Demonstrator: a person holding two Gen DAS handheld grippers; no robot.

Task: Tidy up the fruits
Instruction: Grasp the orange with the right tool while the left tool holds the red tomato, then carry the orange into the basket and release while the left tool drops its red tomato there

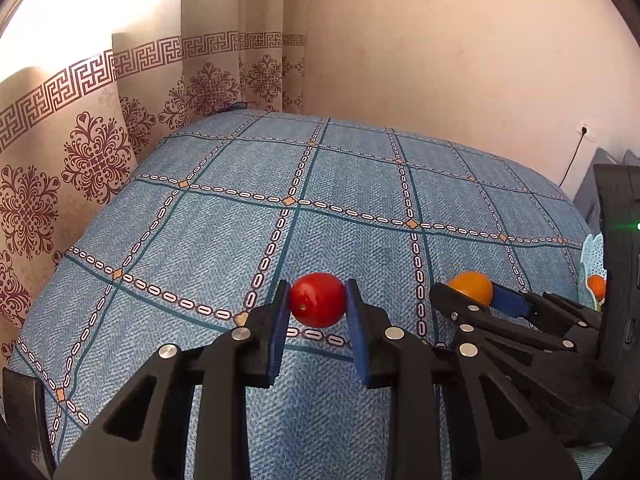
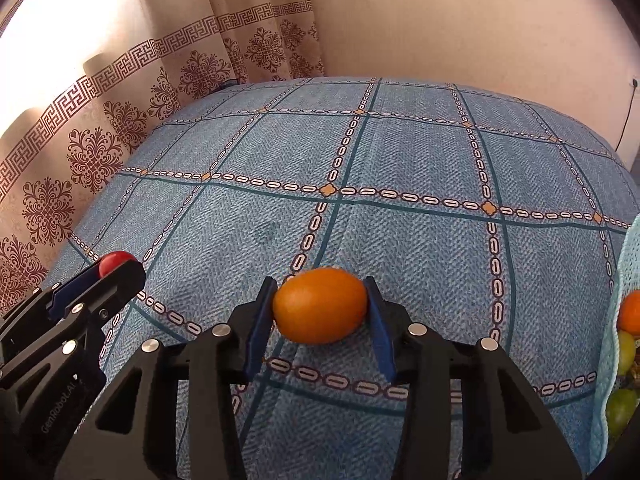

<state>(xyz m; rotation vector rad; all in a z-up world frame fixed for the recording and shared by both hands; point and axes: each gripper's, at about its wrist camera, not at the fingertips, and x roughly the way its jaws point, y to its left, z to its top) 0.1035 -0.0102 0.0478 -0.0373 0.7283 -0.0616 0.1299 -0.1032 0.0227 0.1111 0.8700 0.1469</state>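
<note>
A small red fruit (image 1: 317,300) sits between the blue pads of my left gripper (image 1: 318,292), which is shut on it just over the blue checked cloth (image 1: 340,184). To its right, my right gripper (image 1: 468,294) has its pads against both sides of an oval orange fruit (image 1: 471,286). In the right wrist view the orange fruit (image 2: 320,310) fills the gap of the right gripper (image 2: 320,292), and both pads touch it. The left gripper (image 2: 116,270) with the red fruit (image 2: 116,260) shows at the left edge.
A pale blue perforated basket (image 2: 624,280) stands at the right edge, holding an orange fruit (image 2: 631,312) and green fruits (image 2: 624,350). Patterned curtains (image 1: 92,152) hang along the left, and a wall stands behind. A cable runs down the wall at the far right.
</note>
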